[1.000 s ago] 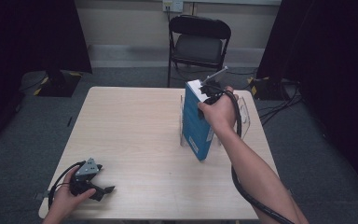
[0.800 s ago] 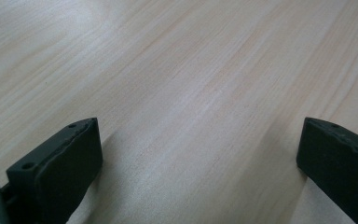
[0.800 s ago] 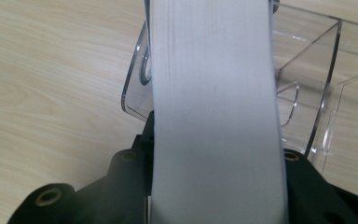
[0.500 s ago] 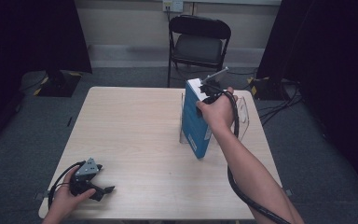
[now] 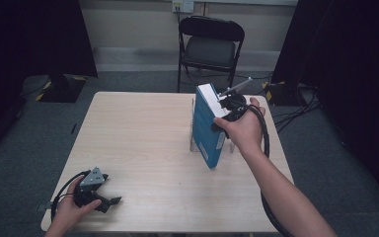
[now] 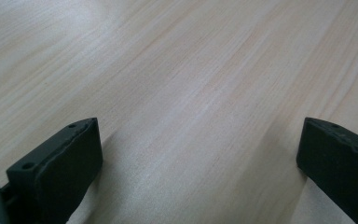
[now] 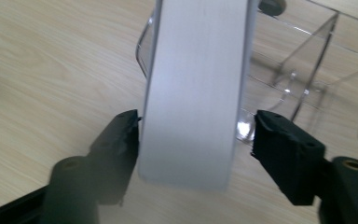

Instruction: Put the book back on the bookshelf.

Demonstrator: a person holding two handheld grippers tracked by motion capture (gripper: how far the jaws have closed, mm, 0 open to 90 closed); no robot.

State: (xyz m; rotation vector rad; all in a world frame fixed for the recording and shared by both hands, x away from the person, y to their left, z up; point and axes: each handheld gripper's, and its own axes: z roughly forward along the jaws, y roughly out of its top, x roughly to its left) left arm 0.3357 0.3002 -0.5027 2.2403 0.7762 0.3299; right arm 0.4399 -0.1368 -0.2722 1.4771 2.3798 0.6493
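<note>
- The book [image 5: 208,127] stands upright in a clear plastic stand [image 7: 303,70] toward the far right of the worktop [image 5: 143,148], so the placing part looks basically done to me.
- The right hand-held gripper [image 5: 227,109] sits at the book's top edge. In the right gripper view its jaws have just been opening: the white page edge of the book is between them, there's a clear gap on one side, and the other pad sits right at the edge without seeming to press. I'd call that let go, not gripping.
- What's left, as far as I can judge: pull that hand clear without knocking the book, and check it stays put in the stand on its own. It leans a bit, so a bump could tip it.
- The left hand-held gripper [image 5: 94,190] rests low on the worktop at the near left corner, well apart from the book, jaws spread wide with only bare wood between them.
- The worktop is pale wood grain, no clutter near either gripper.
- Room: grey carpet, a black folding chair [image 5: 211,47] beyond the far edge, dark curtains [image 5: 39,34] on both sides, a wall outlet [image 5: 183,5] up top, cables on the floor to the right.
</note>
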